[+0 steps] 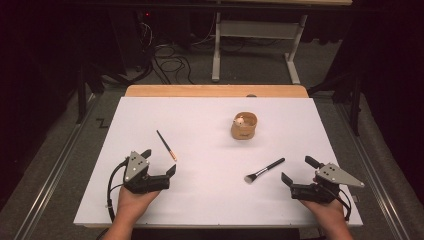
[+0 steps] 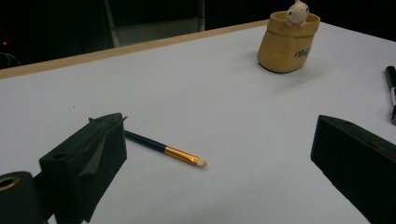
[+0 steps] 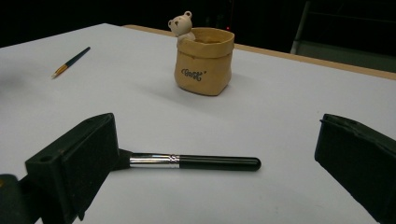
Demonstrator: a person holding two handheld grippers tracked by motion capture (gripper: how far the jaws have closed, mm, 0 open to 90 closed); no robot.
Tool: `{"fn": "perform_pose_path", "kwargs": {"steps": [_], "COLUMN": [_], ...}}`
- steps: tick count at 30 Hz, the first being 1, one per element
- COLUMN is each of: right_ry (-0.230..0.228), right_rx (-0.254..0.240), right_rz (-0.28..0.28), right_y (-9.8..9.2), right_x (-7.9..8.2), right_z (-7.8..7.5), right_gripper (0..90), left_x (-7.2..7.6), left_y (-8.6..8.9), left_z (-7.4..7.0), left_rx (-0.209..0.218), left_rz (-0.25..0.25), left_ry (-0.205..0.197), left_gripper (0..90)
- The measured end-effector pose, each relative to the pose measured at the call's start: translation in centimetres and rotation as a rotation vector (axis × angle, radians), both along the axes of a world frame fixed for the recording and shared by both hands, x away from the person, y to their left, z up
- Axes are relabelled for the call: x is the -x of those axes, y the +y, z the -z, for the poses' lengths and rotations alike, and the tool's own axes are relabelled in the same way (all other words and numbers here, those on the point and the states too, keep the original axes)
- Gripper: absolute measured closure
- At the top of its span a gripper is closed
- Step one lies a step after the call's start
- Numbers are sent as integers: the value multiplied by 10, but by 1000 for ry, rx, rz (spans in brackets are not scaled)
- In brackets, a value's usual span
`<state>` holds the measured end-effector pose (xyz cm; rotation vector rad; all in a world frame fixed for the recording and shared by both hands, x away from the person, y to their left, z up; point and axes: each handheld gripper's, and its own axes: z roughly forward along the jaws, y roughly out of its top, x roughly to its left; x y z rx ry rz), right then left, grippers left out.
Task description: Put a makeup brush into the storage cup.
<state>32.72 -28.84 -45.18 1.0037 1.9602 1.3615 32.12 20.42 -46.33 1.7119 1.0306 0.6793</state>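
Left tongs [image 1: 161,161]: gaping, eyeliner brush [image 1: 166,145] lying just ahead.
Right tongs [image 1: 296,170]: gaping, makeup brush [image 1: 265,170] lying ahead-left.
Risk: thin handles rolling away, slipping out.

High view looks down the table [image 1: 150,115]; both low tongs views share the pot [image 2: 287,44].

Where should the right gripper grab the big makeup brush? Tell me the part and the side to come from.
Grip the black handle of the makeup brush, just past the metal collar. It lies flat on the table, so come down from above with the right gripper, jaws straddling the handle crosswise, clear of the soft bristles.
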Motion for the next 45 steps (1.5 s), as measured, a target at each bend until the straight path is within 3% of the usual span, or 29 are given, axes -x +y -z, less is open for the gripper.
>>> {"fn": "perform_pose_path", "kwargs": {"steps": [33, 40, 45], "right_ry": [28, 28, 25], "right_rx": [14, 6, 7], "right_rz": [7, 18, 16], "right_y": [-2, -4, -5], "right_x": [-2, -2, -2], "right_z": [5, 6, 6], "right_gripper": [5, 4, 4], "left_x": [-12, -16, -17], "left_y": [-1, -2, -2], "left_z": [9, 12, 12], "left_rx": [-105, -113, -119], "left_rz": [-16, -8, -21], "left_ry": [171, 230, 250], "left_gripper": [71, 76, 73]}}
